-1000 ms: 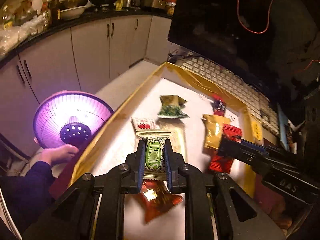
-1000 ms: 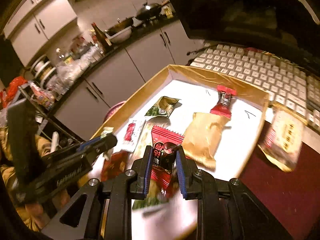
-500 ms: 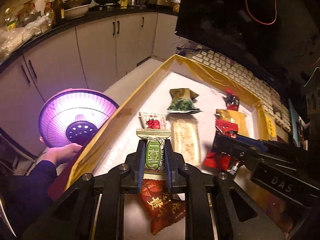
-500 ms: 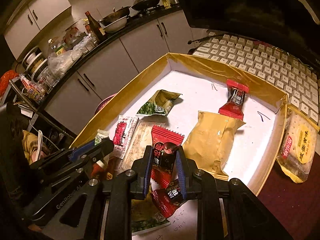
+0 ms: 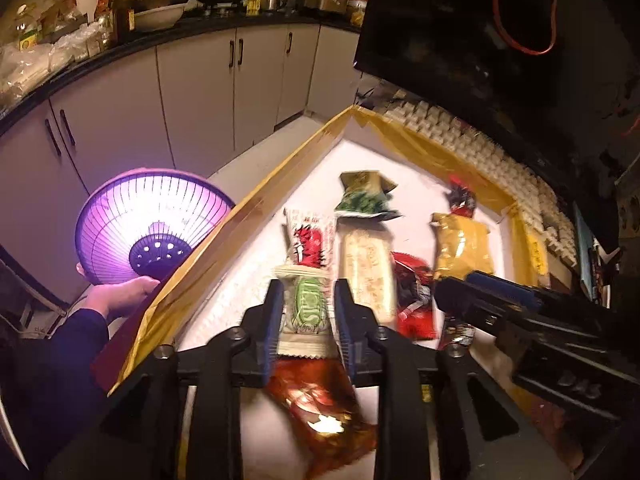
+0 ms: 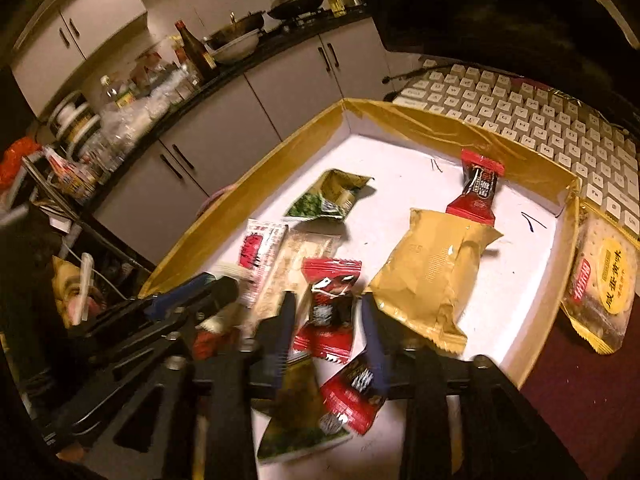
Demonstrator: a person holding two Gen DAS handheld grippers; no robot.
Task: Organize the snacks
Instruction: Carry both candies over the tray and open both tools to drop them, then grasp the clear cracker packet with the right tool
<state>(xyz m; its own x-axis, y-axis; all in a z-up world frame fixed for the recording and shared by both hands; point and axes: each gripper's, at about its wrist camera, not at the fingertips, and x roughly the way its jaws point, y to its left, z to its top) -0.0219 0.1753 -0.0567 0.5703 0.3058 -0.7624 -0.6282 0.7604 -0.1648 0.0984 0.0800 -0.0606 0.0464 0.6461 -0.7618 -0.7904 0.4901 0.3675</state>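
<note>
A shallow white box with yellow-taped walls holds several snack packets. My left gripper has its fingers a little apart around a green and white packet; whether it grips it is unclear. A dark red packet lies below it. My right gripper stands with its jaws spread wide around a red packet that rests in the box. It also shows in the left wrist view. A yellow bag, a green bag and a red bar lie farther back.
A person's hand holds a purple basket beside the box's left wall. A keyboard lies behind the box. A cracker packet lies outside its right wall on dark red cloth. Kitchen cabinets stand beyond.
Both grippers' jaws have spread apart. The red packet has dropped out of the right gripper's grip onto the box floor. The purple basket has moved closer to the box.
</note>
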